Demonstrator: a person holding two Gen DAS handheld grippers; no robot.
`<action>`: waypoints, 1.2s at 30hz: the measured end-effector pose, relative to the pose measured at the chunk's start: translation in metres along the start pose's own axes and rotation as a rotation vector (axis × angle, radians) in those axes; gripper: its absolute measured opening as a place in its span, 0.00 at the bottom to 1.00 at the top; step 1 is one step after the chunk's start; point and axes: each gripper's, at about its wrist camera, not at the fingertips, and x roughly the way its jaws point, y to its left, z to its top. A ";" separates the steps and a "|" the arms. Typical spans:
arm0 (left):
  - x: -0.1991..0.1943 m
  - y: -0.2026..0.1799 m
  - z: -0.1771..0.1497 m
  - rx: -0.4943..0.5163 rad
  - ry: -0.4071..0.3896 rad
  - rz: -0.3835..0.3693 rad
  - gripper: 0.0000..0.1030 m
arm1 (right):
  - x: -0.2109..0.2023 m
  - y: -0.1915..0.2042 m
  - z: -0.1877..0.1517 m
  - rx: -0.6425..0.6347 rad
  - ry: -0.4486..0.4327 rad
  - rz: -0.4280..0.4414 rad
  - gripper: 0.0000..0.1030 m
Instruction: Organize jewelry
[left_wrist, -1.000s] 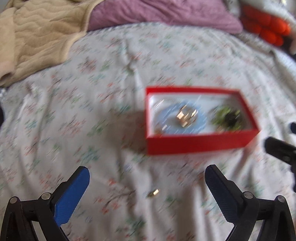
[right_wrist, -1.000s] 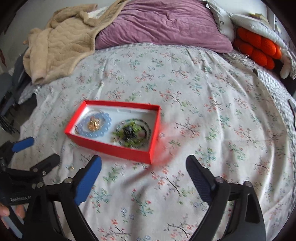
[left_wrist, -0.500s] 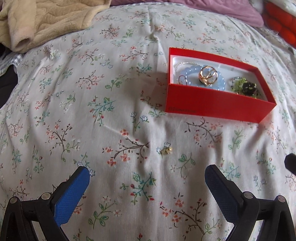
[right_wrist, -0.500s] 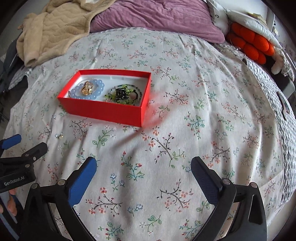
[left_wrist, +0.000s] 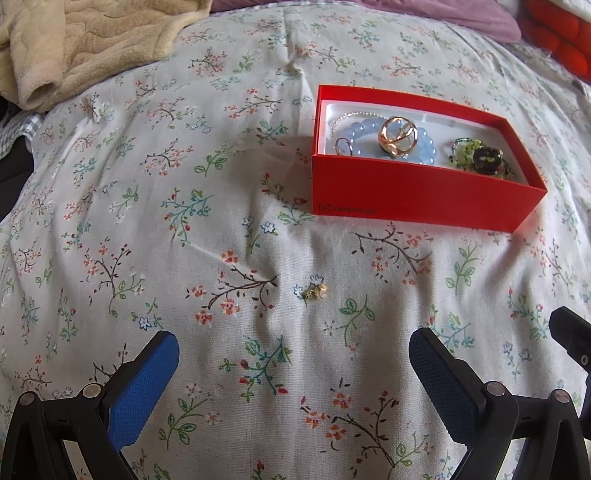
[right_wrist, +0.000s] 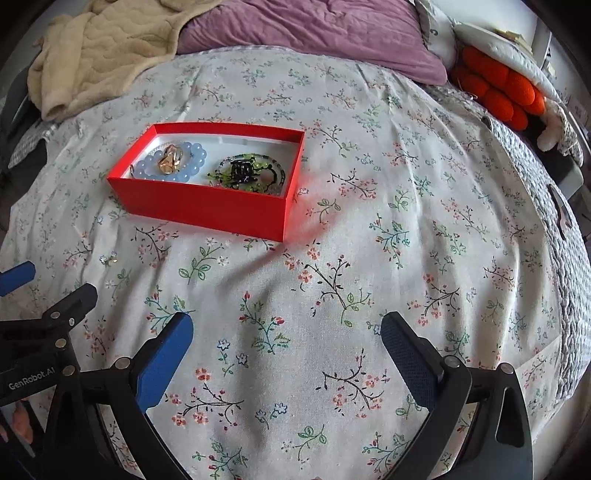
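A red box (left_wrist: 417, 195) lies on the floral bedspread and also shows in the right wrist view (right_wrist: 207, 206). Inside it are a pale blue bead bracelet (left_wrist: 424, 142) with a gold ring (left_wrist: 398, 137) on it, and green and black jewelry (left_wrist: 480, 157). A small gold earring (left_wrist: 316, 292) lies loose on the bedspread in front of the box; it shows tiny in the right wrist view (right_wrist: 110, 259). My left gripper (left_wrist: 293, 363) is open and empty, just short of the earring. My right gripper (right_wrist: 286, 345) is open and empty, to the right of the left one.
A beige blanket (right_wrist: 99, 55) is heaped at the far left. A purple pillow (right_wrist: 314, 33) lies at the back. An orange cushion (right_wrist: 498, 92) sits at the far right. The bed drops off at the right edge (right_wrist: 569, 258).
The left gripper has moved down and closer to the bedspread, so the loose earring now lies nearer between its fingers. The right gripper has shifted slightly. Both stay open.
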 end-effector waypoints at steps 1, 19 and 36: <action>0.000 0.000 0.000 -0.001 0.000 0.002 0.99 | 0.001 0.000 0.000 0.002 0.003 0.002 1.00; 0.000 0.001 -0.001 -0.002 -0.002 0.004 0.99 | 0.005 0.002 0.000 0.014 0.018 0.001 1.00; 0.000 0.002 -0.002 0.000 -0.002 0.006 0.99 | 0.006 0.001 -0.001 0.014 0.020 0.001 1.00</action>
